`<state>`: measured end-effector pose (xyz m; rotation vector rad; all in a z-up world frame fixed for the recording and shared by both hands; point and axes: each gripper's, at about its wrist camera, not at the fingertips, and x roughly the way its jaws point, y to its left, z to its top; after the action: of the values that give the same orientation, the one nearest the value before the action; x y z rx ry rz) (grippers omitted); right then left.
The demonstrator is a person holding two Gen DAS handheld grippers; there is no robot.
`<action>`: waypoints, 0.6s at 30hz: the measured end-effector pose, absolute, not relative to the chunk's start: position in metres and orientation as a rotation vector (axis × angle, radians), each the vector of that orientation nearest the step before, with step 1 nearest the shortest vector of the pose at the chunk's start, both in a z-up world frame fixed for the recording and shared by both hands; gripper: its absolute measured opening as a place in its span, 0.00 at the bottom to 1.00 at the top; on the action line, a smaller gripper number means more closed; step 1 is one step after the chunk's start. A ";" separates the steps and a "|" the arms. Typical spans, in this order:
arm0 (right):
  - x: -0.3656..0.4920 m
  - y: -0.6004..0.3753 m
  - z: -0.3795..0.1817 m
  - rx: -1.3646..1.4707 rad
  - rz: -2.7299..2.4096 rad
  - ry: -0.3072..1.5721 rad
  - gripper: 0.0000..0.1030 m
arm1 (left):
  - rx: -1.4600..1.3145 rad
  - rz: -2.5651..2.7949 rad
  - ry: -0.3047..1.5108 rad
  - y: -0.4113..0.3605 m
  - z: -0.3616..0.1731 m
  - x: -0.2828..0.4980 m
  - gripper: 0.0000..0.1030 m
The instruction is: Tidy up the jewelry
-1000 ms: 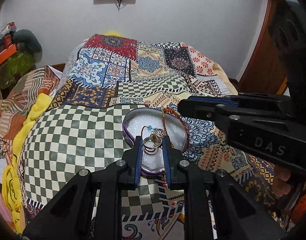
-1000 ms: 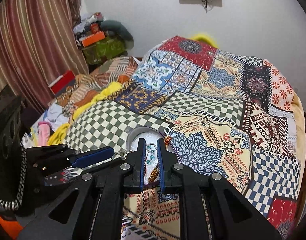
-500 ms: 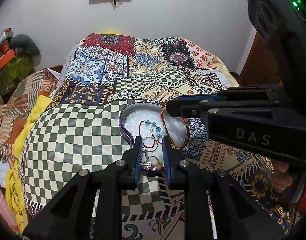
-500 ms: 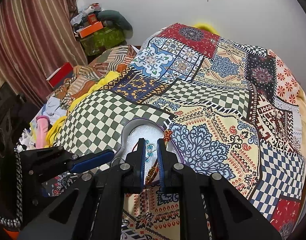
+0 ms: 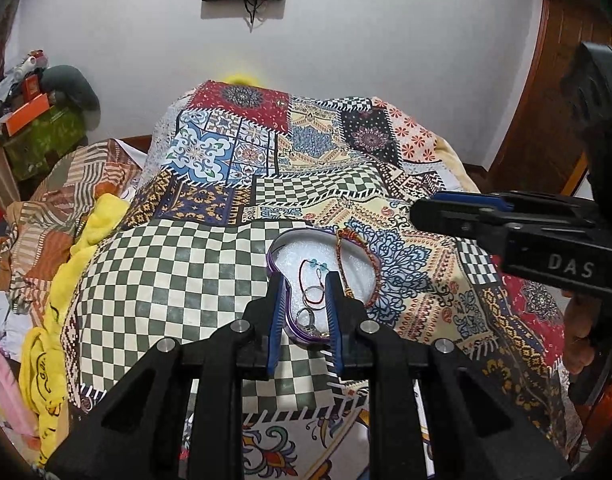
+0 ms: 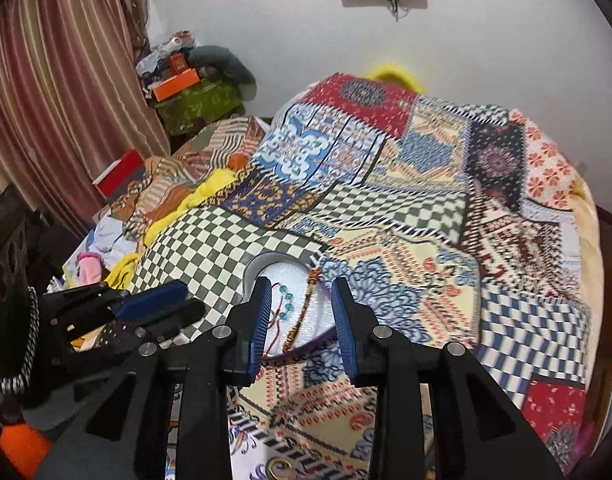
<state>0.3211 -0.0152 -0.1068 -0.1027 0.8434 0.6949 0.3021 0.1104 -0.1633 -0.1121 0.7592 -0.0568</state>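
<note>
A purple-rimmed heart-shaped tray [image 5: 274, 249] with a white lining lies on the patchwork bedspread. In it are silver rings [image 5: 308, 317], a red cord with turquoise beads [image 5: 308, 270] and a red-and-gold beaded bracelet [image 5: 373, 265] draped over its right rim. My left gripper [image 5: 305, 280] is open and empty, its tips over the tray's near end. My right gripper [image 6: 301, 283] is open and empty above the tray [image 6: 254, 264]; the bracelet [image 6: 302, 312] and bead cord [image 6: 283, 298] show between its fingers. It also shows at the right of the left wrist view [image 5: 458, 212].
The patchwork bedspread [image 5: 193, 280] covers the bed. Loose clothes and a yellow cloth [image 5: 77, 248] lie at the left. A green box with clutter [image 6: 197, 100] stands by the striped curtain [image 6: 57, 80]. A dark wooden door frame [image 5: 546, 80] is at the right.
Both grippers opened and let go: the rings dropped from my left gripper into the tray, and the beaded bracelet left my right gripper and now lies over the tray's rim. Both drew back slightly.
</note>
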 end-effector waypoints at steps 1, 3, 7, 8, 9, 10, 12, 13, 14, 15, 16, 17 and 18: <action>0.319 -0.019 -0.104 -0.104 0.688 0.837 0.27 | -0.112 -0.056 0.758 0.109 -0.161 0.301 0.25; 0.313 -0.030 -0.099 -0.102 0.672 0.825 0.27 | -0.107 -0.051 0.751 0.106 -0.157 0.296 0.29; 0.301 -0.052 -0.091 -0.113 0.633 0.801 0.27 | -0.095 -0.048 0.760 0.098 -0.150 0.289 0.29; 0.297 -0.059 -0.089 -0.119 0.618 0.793 0.27 | -0.096 -0.049 0.762 0.096 -0.149 0.289 0.29; 0.293 -0.065 -0.087 -0.123 0.605 0.785 0.27 | -0.096 -0.050 0.764 0.095 -0.147 0.287 0.29; 0.291 -0.070 -0.085 -0.124 0.597 0.780 0.27 | -0.097 -0.051 0.765 0.093 -0.146 0.286 0.29; 0.287 -0.083 -0.081 -0.115 0.582 0.774 0.27 | -0.099 -0.055 0.762 0.090 -0.142 0.282 0.29; 0.285 -0.088 -0.080 -0.110 0.574 0.774 0.27 | -0.101 -0.057 0.761 0.087 -0.140 0.280 0.29; 0.284 -0.093 -0.079 -0.105 0.567 0.774 0.27 | -0.101 -0.060 0.761 0.084 -0.139 0.278 0.29; 0.282 -0.098 -0.080 -0.102 0.561 0.776 0.27 | -0.101 -0.064 0.761 0.082 -0.139 0.277 0.29; 0.281 -0.102 -0.081 -0.100 0.555 0.781 0.27 | -0.100 -0.070 0.764 0.078 -0.139 0.275 0.29; 0.280 -0.106 -0.083 -0.098 0.550 0.786 0.27 | -0.097 -0.073 0.766 0.076 -0.139 0.273 0.30; 0.279 -0.109 -0.086 -0.095 0.546 0.794 0.27 | -0.092 -0.077 0.771 0.072 -0.140 0.272 0.30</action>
<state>0.2794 -0.1090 -0.0860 -0.0949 0.7941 0.5456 0.2717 0.0719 -0.1402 -0.0924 0.7708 -0.0769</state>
